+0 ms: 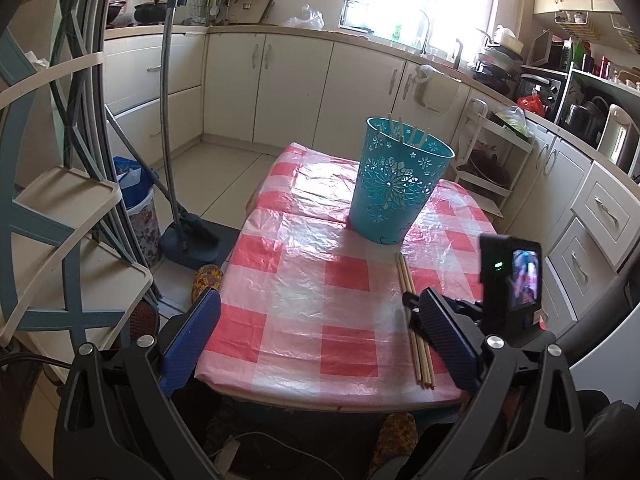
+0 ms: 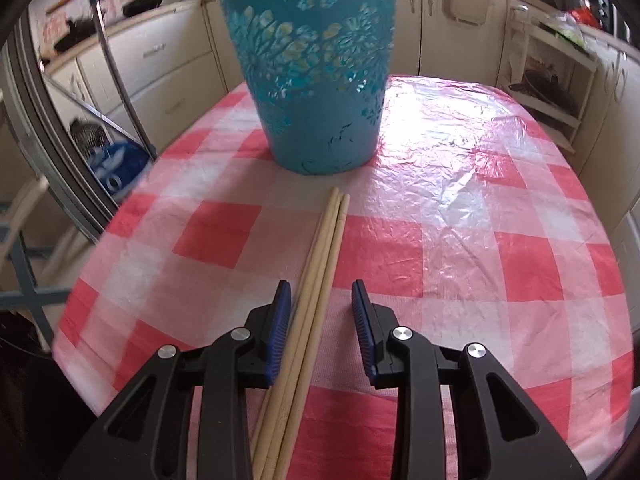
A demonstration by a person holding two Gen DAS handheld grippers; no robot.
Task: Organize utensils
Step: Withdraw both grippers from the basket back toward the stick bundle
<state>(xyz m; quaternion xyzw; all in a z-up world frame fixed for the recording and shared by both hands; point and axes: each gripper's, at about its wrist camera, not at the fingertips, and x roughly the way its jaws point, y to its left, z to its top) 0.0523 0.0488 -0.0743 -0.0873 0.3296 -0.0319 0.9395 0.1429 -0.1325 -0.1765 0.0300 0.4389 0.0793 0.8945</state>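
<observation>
Chopsticks straddled near the table's front edge

The chopsticks (image 2: 320, 264) are flanked, ungripped, by the narrowly parted right gripper (image 2: 322, 312); their near ends are hidden. The left gripper (image 1: 316, 320) is held wide.

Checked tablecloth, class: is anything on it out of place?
Yes. A bundle of pale wooden chopsticks lies loose on the red-and-white checked tablecloth, while others stand in the teal perforated plastic bucket.

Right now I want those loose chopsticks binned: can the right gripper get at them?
Probably yes. The right gripper already straddles the chopsticks, its jaws open to either side with nothing between them and the sticks lying flat on the tablecloth.
</observation>
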